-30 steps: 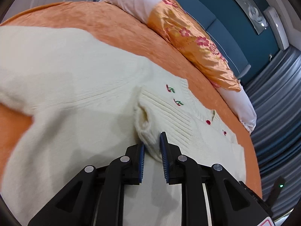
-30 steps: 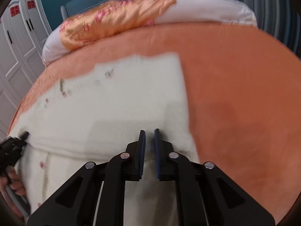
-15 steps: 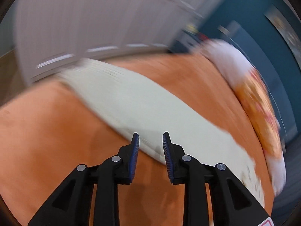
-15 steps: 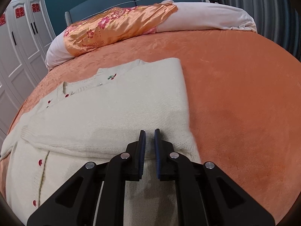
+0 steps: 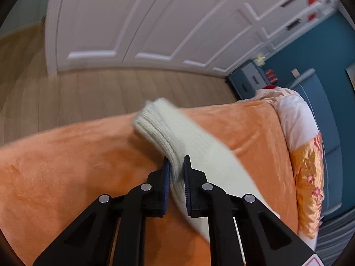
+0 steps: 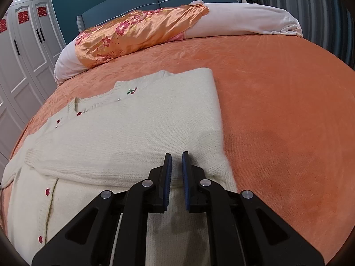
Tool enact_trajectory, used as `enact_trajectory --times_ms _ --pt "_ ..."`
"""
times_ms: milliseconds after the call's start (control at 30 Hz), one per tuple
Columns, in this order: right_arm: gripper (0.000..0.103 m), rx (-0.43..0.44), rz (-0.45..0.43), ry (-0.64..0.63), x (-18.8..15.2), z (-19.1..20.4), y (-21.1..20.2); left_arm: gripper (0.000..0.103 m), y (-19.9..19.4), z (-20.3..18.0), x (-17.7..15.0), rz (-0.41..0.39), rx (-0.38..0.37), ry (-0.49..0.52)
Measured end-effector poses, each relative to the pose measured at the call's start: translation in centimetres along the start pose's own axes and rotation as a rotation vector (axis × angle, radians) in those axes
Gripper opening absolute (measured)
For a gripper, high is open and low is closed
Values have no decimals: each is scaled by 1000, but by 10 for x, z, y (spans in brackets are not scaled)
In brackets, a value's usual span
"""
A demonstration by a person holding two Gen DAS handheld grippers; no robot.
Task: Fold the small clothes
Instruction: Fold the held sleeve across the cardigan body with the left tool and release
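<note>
Beyond the near edge of the orange bed (image 5: 66, 166), in the left wrist view, the left gripper (image 5: 176, 177) had just been closing, and its fingers (image 5: 166, 177) pinched the ribbed cuff end of one cream sleeve (image 5: 177, 133), which stretched from the fingers toward the bed's edge. Past that edge lay wooden floor (image 5: 111, 88) and white wardrobe doors (image 5: 155, 22). Nearer the head of the bed, in the right wrist view, one cream cardigan (image 6: 133, 133) lay spread on the orange cover, well short of the single floral pillow (image 6: 137, 33). One sleeve was already folded across its chest, judging by the band of knit lying over the red buttons (image 6: 47, 192). The right gripper (image 6: 176, 173) hovered over the cardigan's lower part with its fingers (image 6: 168, 173) drawn narrow and nothing between them. By my reading the fold was about a third done: the second sleeve was only just gripped, and the body still needed folding up.
</note>
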State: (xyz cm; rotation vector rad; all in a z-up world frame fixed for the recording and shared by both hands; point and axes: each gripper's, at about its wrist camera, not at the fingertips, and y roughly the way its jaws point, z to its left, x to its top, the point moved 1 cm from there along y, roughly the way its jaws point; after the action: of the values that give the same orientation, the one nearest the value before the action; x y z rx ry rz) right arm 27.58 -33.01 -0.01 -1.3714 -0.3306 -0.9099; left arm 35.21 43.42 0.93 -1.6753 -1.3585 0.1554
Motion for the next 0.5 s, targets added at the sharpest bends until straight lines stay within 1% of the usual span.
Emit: enact_trajectory --times_ms 33,100,200,233,267,333,367,400,433,500 --pt "8 1 -1 2 0 0 0 8 -7 -13 0 -17 -10 44" --pt "8 7 -4 8 -1 -1 0 8 -25 -54 -5 -44 -46 153" --pt "8 22 -8 21 -1 -4 -1 7 -57 -136 -30 -70 -167 321" --pt "8 30 -9 28 -1 -5 0 7 -70 -174 -49 -72 -233 395" --pt "8 35 -10 32 -1 -6 -1 7 -79 -201 -64 -71 -276 447" --pt "8 41 -11 37 -1 -7 -1 7 -97 -257 -105 -51 -383 545" --pt "8 45 -12 40 -1 -7 -1 7 -105 -288 -134 -31 -443 597" --pt "8 48 -13 42 -2 -8 -1 7 -111 -311 -159 -8 -487 638" --pt "8 51 -14 45 -2 -8 -2 7 -114 -333 -187 20 -531 681" --pt "8 60 -15 53 -2 -9 -2 7 -117 -373 -255 102 -606 767"
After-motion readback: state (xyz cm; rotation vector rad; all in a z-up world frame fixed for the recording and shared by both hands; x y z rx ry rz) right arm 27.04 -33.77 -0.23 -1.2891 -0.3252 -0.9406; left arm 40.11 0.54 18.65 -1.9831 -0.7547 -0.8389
